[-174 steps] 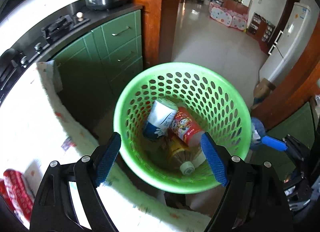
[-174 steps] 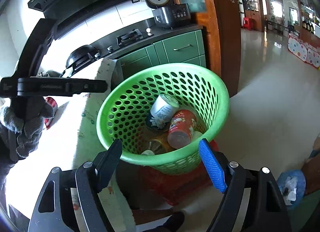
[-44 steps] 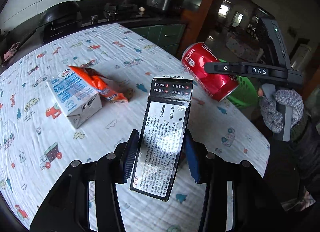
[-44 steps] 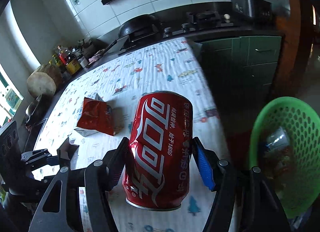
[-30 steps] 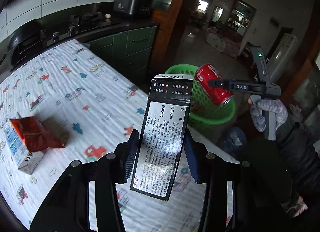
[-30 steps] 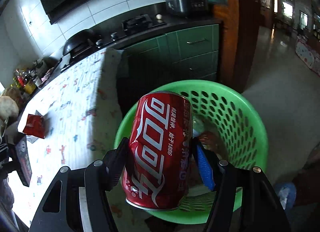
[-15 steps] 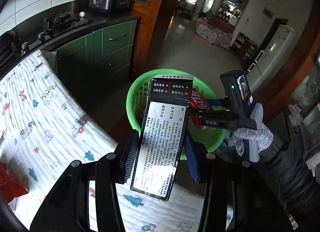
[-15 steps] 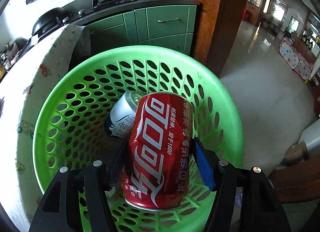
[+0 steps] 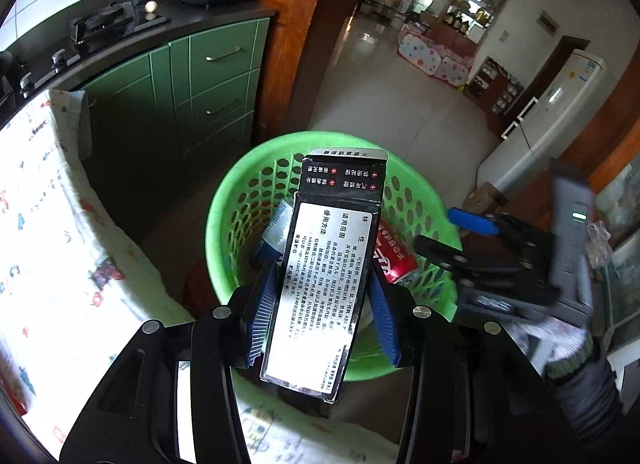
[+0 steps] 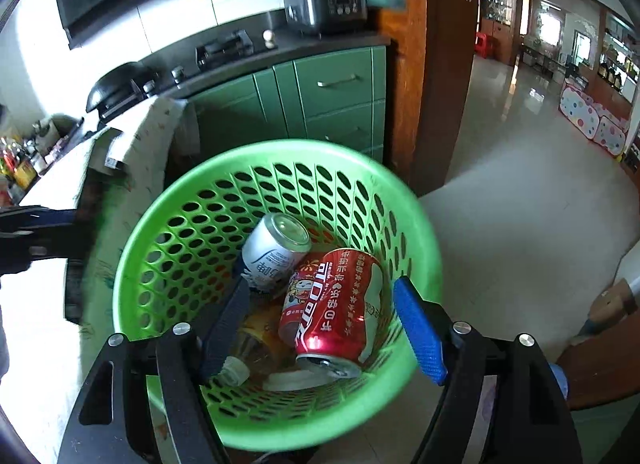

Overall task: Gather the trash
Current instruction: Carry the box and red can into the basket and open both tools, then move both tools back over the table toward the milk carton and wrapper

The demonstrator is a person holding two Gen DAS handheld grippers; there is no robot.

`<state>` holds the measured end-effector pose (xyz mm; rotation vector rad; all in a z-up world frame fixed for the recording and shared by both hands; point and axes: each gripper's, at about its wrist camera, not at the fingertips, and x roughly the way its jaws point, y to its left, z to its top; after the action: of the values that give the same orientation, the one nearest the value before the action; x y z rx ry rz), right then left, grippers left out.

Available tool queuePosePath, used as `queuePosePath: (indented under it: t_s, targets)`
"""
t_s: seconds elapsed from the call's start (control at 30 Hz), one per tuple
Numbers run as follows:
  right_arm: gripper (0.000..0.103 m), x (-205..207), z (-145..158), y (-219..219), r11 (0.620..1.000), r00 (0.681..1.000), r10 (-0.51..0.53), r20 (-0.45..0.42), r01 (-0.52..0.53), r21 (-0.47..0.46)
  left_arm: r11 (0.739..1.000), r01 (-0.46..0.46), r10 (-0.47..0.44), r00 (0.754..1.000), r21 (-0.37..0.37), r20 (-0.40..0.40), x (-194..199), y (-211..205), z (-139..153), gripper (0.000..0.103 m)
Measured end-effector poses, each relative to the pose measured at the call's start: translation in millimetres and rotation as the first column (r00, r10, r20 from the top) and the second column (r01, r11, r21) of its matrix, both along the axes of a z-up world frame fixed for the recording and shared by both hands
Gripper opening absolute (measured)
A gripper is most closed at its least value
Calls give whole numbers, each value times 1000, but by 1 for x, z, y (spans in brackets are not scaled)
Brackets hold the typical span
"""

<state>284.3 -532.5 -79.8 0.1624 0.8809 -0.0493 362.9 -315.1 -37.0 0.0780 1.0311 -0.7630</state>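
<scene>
My left gripper (image 9: 322, 304) is shut on a flat black box (image 9: 332, 264) with a silver printed label, held upright above the near rim of the green basket (image 9: 240, 192). My right gripper (image 10: 320, 324) hangs over the basket (image 10: 280, 152), its jaws opening with nothing pressed between the pads. Below it, inside the basket, a red cola can (image 10: 332, 312) lies on its side next to a white can (image 10: 276, 252) and a plastic bottle (image 10: 240, 360). The left wrist view shows the right gripper (image 9: 452, 234) at the basket's right rim, above the red can (image 9: 394, 256).
The table with its patterned cloth (image 9: 48, 224) borders the basket on the left. Green cabinets (image 9: 208, 84) and a wooden door post (image 9: 296, 44) stand behind it. A red stool (image 9: 196, 284) shows under the basket. Tiled floor (image 10: 520, 204) stretches to the right.
The red can has left the right gripper and now lies in the basket; those jaws have widened. The left gripper has carried the black box from the table's edge to over the basket.
</scene>
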Motion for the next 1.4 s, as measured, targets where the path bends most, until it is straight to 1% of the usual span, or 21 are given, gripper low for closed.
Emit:
queuePosePath:
  t_s: [0.1, 0.17, 0.23, 0.3, 0.43, 0.6, 0.8, 0.9, 1.0, 1.2, 1.4]
  targets:
    - [73, -13, 10, -2, 1000, 1000, -3, 30, 2, 25, 1000, -4, 4, 1000, 12, -12, 3, -11, -6, 47]
    - [75, -20, 14, -2, 1000, 999, -4, 45, 3, 29, 1000, -6, 6, 1000, 6, -15, 5, -13, -8, 48]
    - [76, -26, 18, -1, 999, 998, -2, 56, 0, 34, 1000, -6, 6, 1000, -10, -14, 3, -12, -8, 51]
    - [76, -32, 21, 2, 999, 998, 2, 67, -4, 37, 1000, -7, 7, 1000, -27, -11, -3, -9, -7, 55]
    - [77, -40, 27, 10, 999, 996, 4, 84, -8, 53, 1000, -11, 11, 1000, -19, 5, -9, 0, -3, 55]
    - [77, -47, 38, 27, 997, 994, 22, 104, -30, 73, 1000, -22, 23, 999, -12, 32, -24, 24, 10, 55]
    - [78, -53, 52, 58, 994, 990, 68, 124, -77, 73, 998, -65, 66, 995, -15, 72, -48, 69, 27, 57]
    - [80, -55, 59, 79, 991, 986, 101, 131, -111, 71, 996, -87, 88, 992, -13, 90, -60, 95, 31, 60]
    - [80, -57, 65, 102, 986, 980, 141, 138, -152, 71, 994, -108, 108, 988, -10, 114, -72, 120, 34, 61]
    - [81, -51, 72, 152, 970, 964, 226, 143, -237, 62, 984, -175, 176, 978, -22, 112, -90, 174, 32, 62]
    - [81, -42, 77, 200, 948, 942, 304, 141, -314, 57, 968, -252, 251, 961, -10, 115, -100, 225, 25, 62]
